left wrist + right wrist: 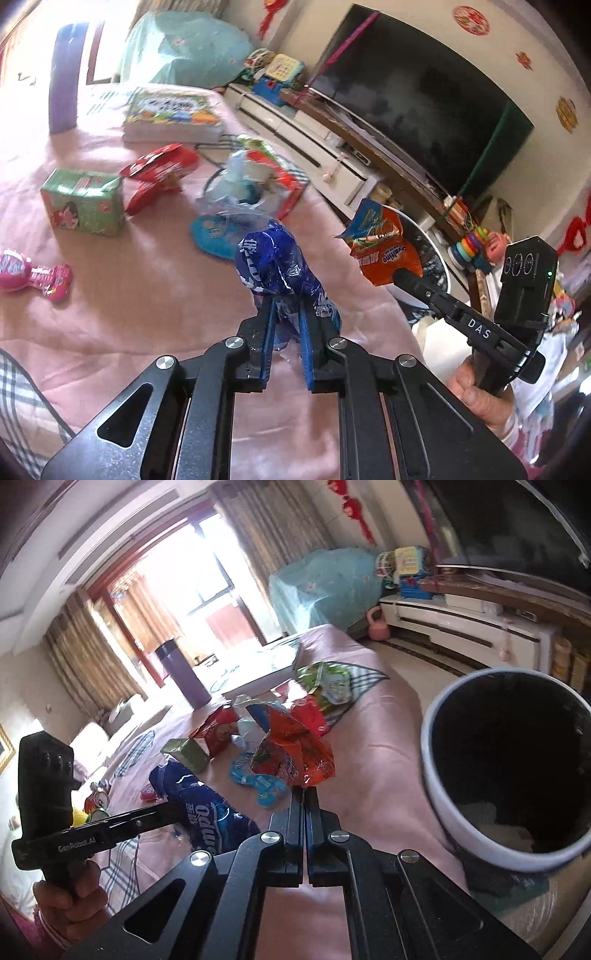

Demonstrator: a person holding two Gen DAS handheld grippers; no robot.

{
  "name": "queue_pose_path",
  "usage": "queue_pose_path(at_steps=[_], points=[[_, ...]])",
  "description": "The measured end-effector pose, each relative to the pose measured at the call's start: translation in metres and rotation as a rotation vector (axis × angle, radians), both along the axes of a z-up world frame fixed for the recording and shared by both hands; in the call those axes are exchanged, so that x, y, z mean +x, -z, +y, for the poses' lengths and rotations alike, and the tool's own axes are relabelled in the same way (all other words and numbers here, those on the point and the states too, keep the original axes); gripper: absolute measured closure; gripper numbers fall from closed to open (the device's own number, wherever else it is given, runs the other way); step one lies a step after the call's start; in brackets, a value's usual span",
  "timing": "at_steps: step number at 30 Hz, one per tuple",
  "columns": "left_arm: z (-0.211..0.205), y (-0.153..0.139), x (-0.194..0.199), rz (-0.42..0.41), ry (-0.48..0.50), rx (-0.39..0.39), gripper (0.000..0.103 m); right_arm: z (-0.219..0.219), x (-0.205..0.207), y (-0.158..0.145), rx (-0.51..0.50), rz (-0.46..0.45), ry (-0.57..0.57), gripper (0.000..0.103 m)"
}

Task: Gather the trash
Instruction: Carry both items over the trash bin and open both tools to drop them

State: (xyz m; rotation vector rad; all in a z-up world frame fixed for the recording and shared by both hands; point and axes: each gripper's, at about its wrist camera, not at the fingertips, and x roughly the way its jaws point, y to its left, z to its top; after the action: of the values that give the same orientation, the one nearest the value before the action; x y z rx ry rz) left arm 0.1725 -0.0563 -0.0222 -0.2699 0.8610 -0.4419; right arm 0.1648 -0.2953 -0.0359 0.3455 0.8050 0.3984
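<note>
My left gripper [286, 306] is shut on a crumpled blue wrapper [275, 264] and holds it above the pink bedspread [140, 295]; it also shows in the right wrist view [207, 812]. My right gripper [304, 790] is shut on an orange Ovaltine wrapper [295, 757], which also shows in the left wrist view [380, 247]. A white trash bin with a black liner [436, 775] stands just right of the orange wrapper. More trash lies on the bed: a green box [83, 201], red wrappers [155, 177], a clear plastic bag [240, 184], a pink packet [33, 275].
A purple tumbler [64, 77] and a book stack [171, 118] sit farther back on the bed. A white TV cabinet [314, 147] with a dark TV [424, 96] runs along the wall on the right. Toys stand by the cabinet [476, 247].
</note>
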Motion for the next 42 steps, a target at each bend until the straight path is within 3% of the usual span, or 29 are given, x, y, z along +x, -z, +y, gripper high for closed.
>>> queue_pose_path(at_steps=[10,21,42], points=[[-0.053,-0.020,-0.012,-0.060,0.109,0.026,0.092,-0.049,-0.033,-0.010,0.002,-0.020,0.116,0.103],[-0.117,-0.034,0.000,-0.111,0.196,0.049,0.092,-0.106,-0.042,-0.020,-0.011,-0.033,0.252,0.103],[-0.188,-0.031,0.044,-0.118,0.233,0.083,0.092,-0.139,-0.022,-0.008,-0.049,0.019,0.313,0.103]])
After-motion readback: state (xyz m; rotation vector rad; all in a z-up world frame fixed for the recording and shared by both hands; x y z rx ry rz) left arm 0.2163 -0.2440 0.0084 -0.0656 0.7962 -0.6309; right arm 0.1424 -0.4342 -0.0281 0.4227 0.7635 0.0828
